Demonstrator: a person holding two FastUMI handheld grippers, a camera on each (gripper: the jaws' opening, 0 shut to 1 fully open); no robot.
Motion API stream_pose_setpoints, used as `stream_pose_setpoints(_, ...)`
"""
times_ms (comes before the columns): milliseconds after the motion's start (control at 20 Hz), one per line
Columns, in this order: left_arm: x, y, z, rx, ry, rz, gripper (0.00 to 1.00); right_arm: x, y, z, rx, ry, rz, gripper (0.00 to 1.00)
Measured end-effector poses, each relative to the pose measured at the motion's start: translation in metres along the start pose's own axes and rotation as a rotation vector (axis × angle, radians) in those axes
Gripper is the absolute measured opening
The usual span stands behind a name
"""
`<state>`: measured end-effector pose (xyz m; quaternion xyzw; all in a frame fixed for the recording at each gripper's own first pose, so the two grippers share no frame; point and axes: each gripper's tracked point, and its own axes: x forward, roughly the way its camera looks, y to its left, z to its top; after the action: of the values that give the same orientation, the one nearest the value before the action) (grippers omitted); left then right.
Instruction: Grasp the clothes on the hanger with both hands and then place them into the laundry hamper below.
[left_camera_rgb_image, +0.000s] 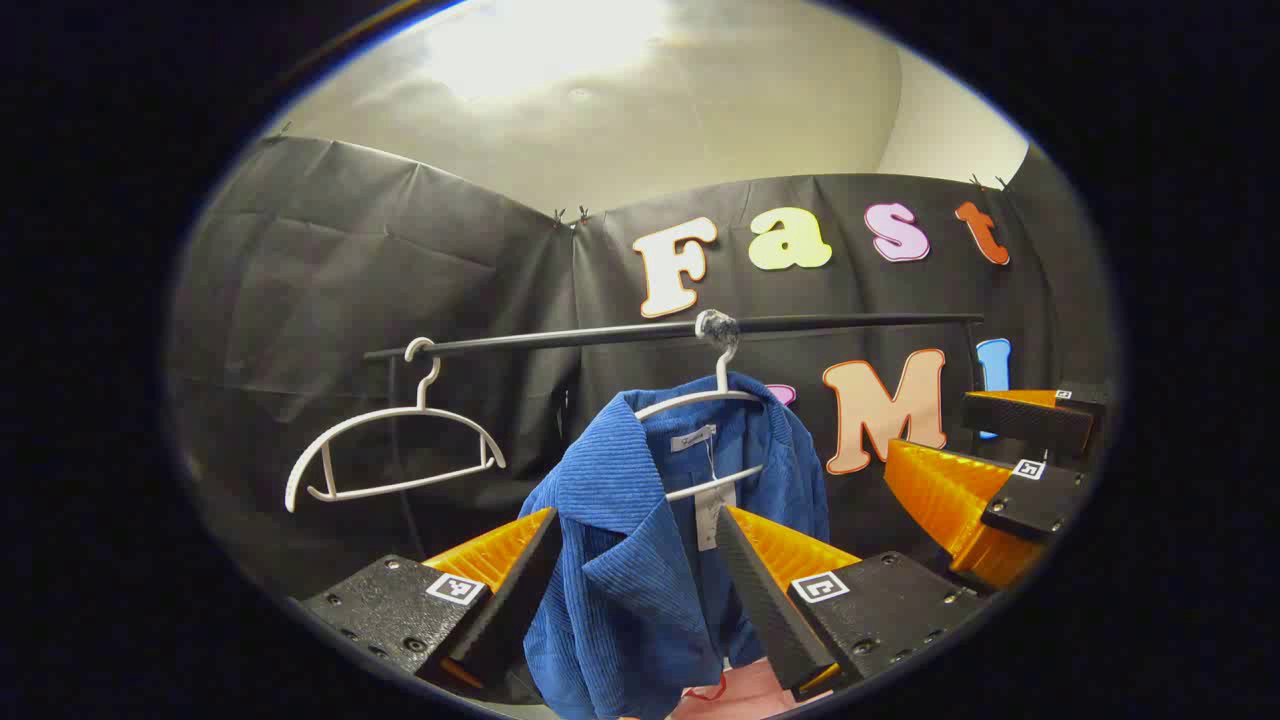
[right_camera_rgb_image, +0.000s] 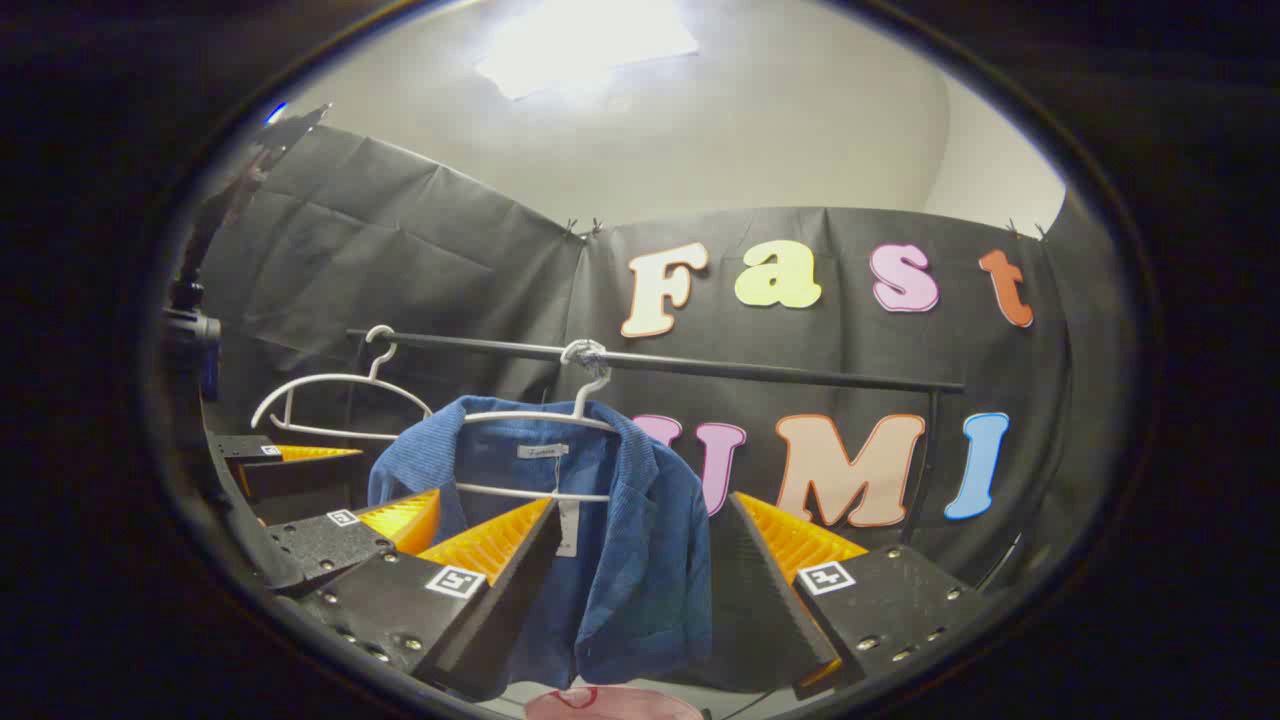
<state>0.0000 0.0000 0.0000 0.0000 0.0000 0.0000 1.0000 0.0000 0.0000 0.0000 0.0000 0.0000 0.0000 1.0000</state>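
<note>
Both tongs, left (left_camera_rgb_image: 635, 540) and right (right_camera_rgb_image: 640, 530), gape wide; each should close on a jacket (left_camera_rgb_image: 640, 560) shoulder, clear of the hanger (left_camera_rgb_image: 700, 400).

Your rail and what hangs from it

You have a black rail (left_camera_rgb_image: 820, 323) running across the booth in front of the black cloth wall, with a dark upright post holding its right end in the right gripper view. Two white hangers hook over it: an empty hanger (left_camera_rgb_image: 392, 450) near the rail's left end, hanging tilted, and a second hanger (right_camera_rgb_image: 545, 415) near the middle, its hook wrapped in something pale. That second hanger carries your blue ribbed jacket (right_camera_rgb_image: 610, 540), open at the front.
</note>
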Motion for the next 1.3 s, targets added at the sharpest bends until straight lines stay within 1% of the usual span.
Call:
stream_pose_setpoints(50, 0.001, 0.000, -0.003, 0.002, 0.005, -0.002, 0.95, 0.002, 0.000, -0.001, -0.002, 0.004, -0.003, 0.97)
stream_pose_setpoints(150, 0.002, 0.001, -0.007, 0.005, 0.015, -0.005, 0.95, 0.003, -0.001, -0.004, -0.002, 0.011, -0.006, 0.97)
stream_pose_setpoints(200, 0.003, 0.000, -0.009, 0.004, 0.019, -0.008, 0.94, 0.004, 0.000, -0.005, 0.000, 0.015, -0.008, 0.97)
stream_pose_setpoints(250, 0.004, 0.001, -0.011, 0.002, 0.023, -0.011, 0.95, 0.004, 0.000, -0.006, 0.002, 0.018, -0.010, 0.97)
stream_pose_setpoints(300, 0.006, 0.001, -0.011, 0.001, 0.025, -0.013, 0.94, 0.005, -0.002, -0.007, 0.003, 0.021, -0.013, 0.97)
stream_pose_setpoints(450, 0.009, 0.001, -0.016, 0.002, 0.033, -0.017, 0.95, 0.007, -0.006, -0.011, 0.007, 0.030, -0.024, 0.97)
stream_pose_setpoints(550, 0.010, 0.001, -0.019, -0.001, 0.041, -0.020, 0.94, 0.009, -0.008, -0.013, 0.008, 0.036, -0.033, 0.98)
stream_pose_setpoints(600, 0.010, 0.000, -0.020, -0.002, 0.046, -0.022, 0.95, 0.009, -0.009, -0.014, 0.008, 0.039, -0.036, 0.97)
stream_pose_setpoints(700, 0.012, 0.000, -0.023, 0.002, 0.053, -0.022, 0.94, 0.010, -0.010, -0.018, 0.012, 0.047, -0.040, 0.97)
stream_pose_setpoints(800, 0.015, 0.001, -0.030, 0.003, 0.065, -0.016, 0.94, 0.011, -0.010, -0.020, 0.018, 0.052, -0.043, 0.98)
stream_pose_setpoints(850, 0.017, 0.001, -0.033, -0.002, 0.071, -0.013, 0.96, 0.011, -0.010, -0.021, 0.021, 0.053, -0.044, 0.98)
stream_pose_setpoints(1050, 0.027, 0.000, -0.047, 0.002, 0.095, 0.006, 0.94, 0.010, -0.012, -0.024, 0.016, 0.062, -0.048, 0.98)
stream_pose_setpoints(1250, 0.044, 0.009, -0.054, -0.005, 0.101, 0.044, 0.94, 0.010, -0.016, -0.023, 0.003, 0.060, -0.055, 0.98)
stream_pose_setpoints(1300, 0.047, 0.013, -0.055, -0.008, 0.102, 0.054, 0.92, 0.010, -0.018, -0.023, 0.000, 0.061, -0.057, 0.98)
